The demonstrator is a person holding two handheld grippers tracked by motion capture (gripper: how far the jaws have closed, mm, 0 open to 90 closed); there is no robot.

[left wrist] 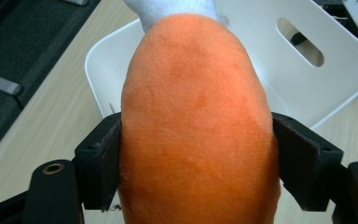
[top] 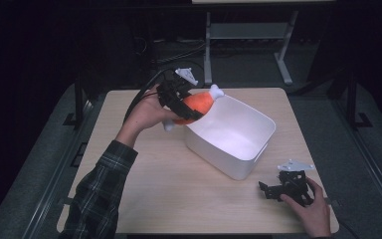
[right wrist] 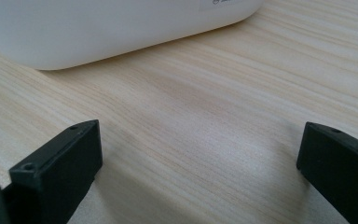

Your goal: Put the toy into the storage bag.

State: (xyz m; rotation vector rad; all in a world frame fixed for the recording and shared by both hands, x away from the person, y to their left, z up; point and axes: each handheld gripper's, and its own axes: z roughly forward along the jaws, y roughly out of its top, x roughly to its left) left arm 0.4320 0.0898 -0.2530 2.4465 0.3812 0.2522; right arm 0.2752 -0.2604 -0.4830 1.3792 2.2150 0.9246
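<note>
Left tool [top: 186,107] clamps orange plush drumstick toy with white bone ends [top: 199,103], held above far rim of white plastic bin [top: 238,149]. Right tool [top: 273,190] rests on light wooden table [top: 169,184], jaws apart, empty.

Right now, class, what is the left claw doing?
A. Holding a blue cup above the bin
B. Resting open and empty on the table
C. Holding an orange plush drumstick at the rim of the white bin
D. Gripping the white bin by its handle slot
C: the left claw is closed on the orange plush drumstick, both pads pressed into its sides, held at the near corner of the white bin.
</note>
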